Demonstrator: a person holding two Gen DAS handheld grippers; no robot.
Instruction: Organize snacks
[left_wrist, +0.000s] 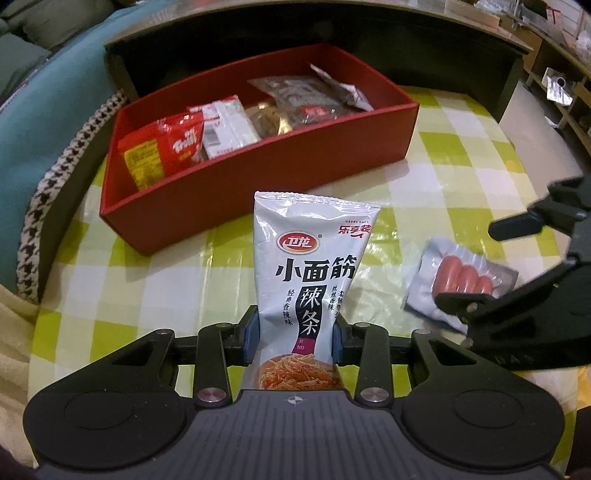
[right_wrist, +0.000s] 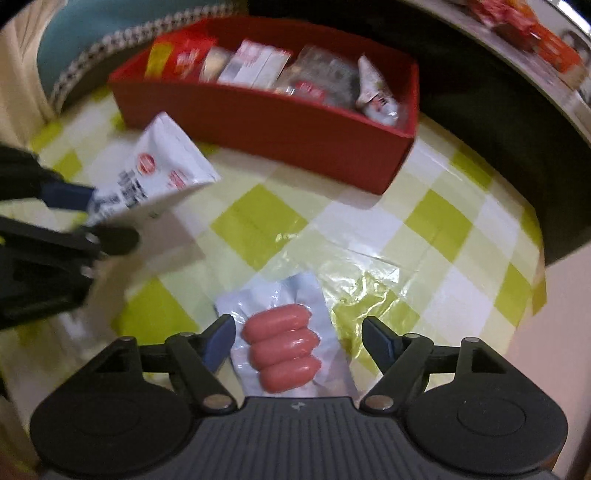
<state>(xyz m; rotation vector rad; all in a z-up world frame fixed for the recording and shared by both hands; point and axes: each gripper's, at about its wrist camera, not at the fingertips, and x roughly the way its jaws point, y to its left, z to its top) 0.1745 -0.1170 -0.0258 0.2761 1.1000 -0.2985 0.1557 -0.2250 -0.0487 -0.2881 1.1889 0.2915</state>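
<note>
My left gripper (left_wrist: 295, 332) is shut on a white spicy-strip snack bag (left_wrist: 306, 258), which stands upright between its blue pads above the table. The same bag (right_wrist: 162, 166) shows at the left of the right wrist view, held by the left gripper (right_wrist: 92, 216). A vacuum pack of three pink sausages (right_wrist: 282, 350) lies flat on the checked cloth. My right gripper (right_wrist: 299, 339) stands open over it, one finger on each side, pads apart from the sausages. Behind stands a red box (left_wrist: 258, 177) holding several snack packets.
A yellow-green checked tablecloth (right_wrist: 258, 221) covers the round table. A dark shelf unit (left_wrist: 332, 44) rises behind the red box (right_wrist: 258, 122). A teal cushion with a houndstooth edge (left_wrist: 55, 166) lies at the left. The table edge falls away at the right (right_wrist: 535, 258).
</note>
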